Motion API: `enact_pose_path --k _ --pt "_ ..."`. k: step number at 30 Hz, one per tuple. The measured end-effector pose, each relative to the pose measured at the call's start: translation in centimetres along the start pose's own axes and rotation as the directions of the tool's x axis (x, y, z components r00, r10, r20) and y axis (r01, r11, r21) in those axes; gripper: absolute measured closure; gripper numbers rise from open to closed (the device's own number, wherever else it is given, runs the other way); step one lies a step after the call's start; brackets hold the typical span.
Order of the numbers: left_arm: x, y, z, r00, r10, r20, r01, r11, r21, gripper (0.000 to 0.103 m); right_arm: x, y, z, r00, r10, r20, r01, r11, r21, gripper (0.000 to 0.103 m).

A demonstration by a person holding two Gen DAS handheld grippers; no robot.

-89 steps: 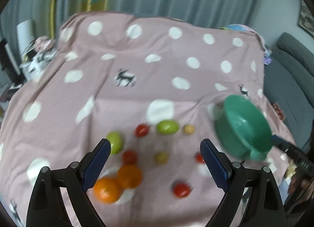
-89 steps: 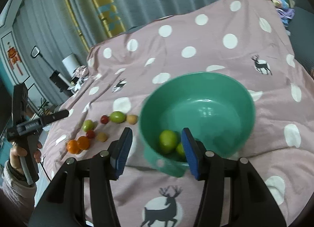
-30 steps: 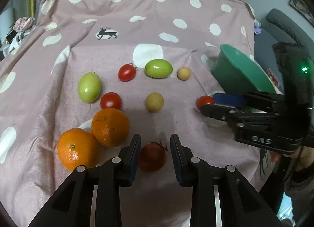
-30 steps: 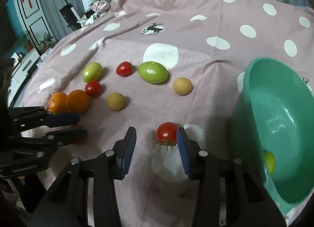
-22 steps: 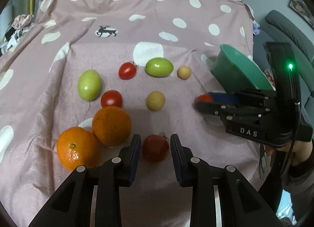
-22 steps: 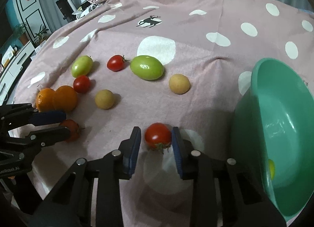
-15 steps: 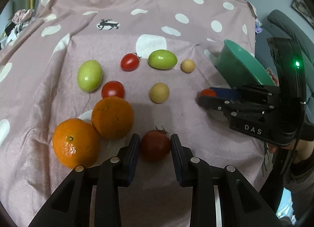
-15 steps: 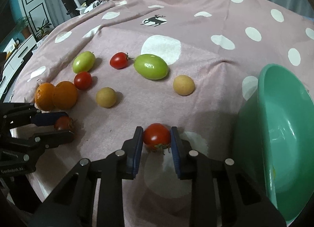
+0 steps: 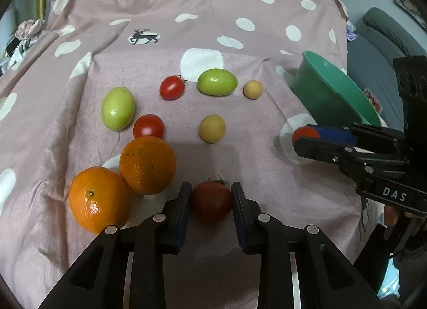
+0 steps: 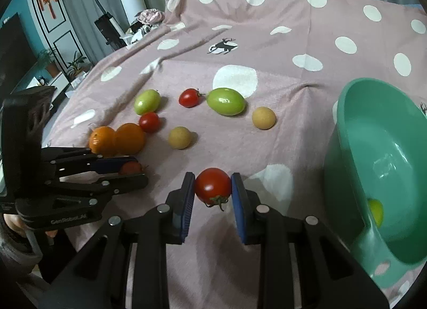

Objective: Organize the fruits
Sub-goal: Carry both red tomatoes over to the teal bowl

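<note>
My left gripper (image 9: 211, 197) is closing on a dark red tomato (image 9: 211, 203) on the pink cloth, with both pads touching it, just right of two oranges (image 9: 148, 165). My right gripper (image 10: 212, 189) is shut on a bright red tomato (image 10: 213, 185), held just above the cloth with its stem hanging down. A green bowl (image 10: 373, 149) stands to its right with a green fruit (image 10: 375, 211) inside. In the left wrist view the right gripper (image 9: 307, 137) is at the right, in front of the bowl (image 9: 328, 95).
Loose on the dotted cloth (image 9: 240, 2) lie two green tomatoes (image 9: 118, 108), two small red tomatoes (image 9: 172, 87) and two tan round fruits (image 9: 212, 129). A grey sofa (image 9: 387, 31) stands at the right. Shelves and plants (image 10: 66, 68) are beyond the cloth's left edge.
My right gripper's jaws have closed onto the bright red tomato and shifted a little with it. My left gripper has stayed around the dark tomato and tightened slightly.
</note>
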State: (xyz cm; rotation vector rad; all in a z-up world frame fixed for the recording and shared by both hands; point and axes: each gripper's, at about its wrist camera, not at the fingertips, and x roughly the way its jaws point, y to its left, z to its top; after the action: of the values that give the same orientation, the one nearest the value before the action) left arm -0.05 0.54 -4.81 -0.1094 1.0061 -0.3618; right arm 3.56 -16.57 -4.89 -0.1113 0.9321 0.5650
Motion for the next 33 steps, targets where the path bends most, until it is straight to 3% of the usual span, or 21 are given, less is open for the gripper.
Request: enact_pose_path --k 18,33 --pt "-2.4 -2.4 0.9 0.997 0.056 0.045 -0.057 0.998 0.028 0.073 -4.4 -0.4 -1.9 0.995 0.055 0.081 -0.058 0.997 0.041 0.075" --pt "-3.2 -5.2 1.9 0.996 0.071 0.062 -0.077 0.993 0.094 0.073 -7.8 -2.4 -2.6 0.984 0.047 0.169 -0.061 0.995 0.082 0.075"
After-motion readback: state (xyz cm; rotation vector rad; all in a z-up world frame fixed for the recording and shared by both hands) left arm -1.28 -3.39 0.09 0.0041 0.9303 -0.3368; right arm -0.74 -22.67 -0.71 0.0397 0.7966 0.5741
